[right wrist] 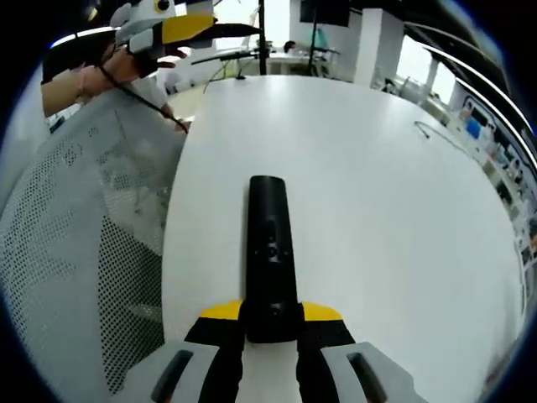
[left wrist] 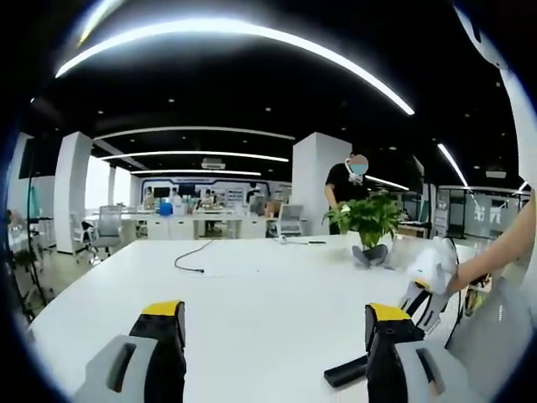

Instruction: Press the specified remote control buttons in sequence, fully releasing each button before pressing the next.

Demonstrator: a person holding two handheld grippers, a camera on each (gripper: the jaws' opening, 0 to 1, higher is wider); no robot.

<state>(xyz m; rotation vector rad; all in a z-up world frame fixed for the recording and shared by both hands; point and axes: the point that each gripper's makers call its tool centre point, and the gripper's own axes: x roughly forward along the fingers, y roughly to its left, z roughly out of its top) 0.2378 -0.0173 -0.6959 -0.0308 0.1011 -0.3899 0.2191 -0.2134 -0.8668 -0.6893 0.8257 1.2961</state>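
In the right gripper view, our right gripper (right wrist: pixel 270 323) is pinching the near end of a black remote control (right wrist: pixel 268 243). The two yellow-tipped jaws press on its sides. The remote lies flat on the big white table (right wrist: pixel 377 210) and points away from us, down the length of the table. It sits close to the table's left edge in this view, and that edge curves away from us. Past that edge is a grey mesh chair back (right wrist: pixel 75 252). To the right of the remote there is lots of bare white table to move in. A thin black cable (right wrist: pixel 436 134) lies far off near the right side.

At the top left of this view we see the left gripper (right wrist: pixel 168 25) held up by a hand (right wrist: pixel 92 80), off the table edge.

In the left gripper view, the left gripper (left wrist: pixel 273 323) has its jaws spread wide apart, with nothing between them. The remote control (left wrist: pixel 346 371) peeks out low by the right-side jaw. The right gripper (left wrist: pixel 432 281) shows near the table's right edge. The table (left wrist: pixel 252 285) is wide and bare in front of us. A potted plant (left wrist: pixel 369 222) stands at the far side, and the cable (left wrist: pixel 193 256) lies well apart from it.

We cannot read any writing on the remote or on anything else.
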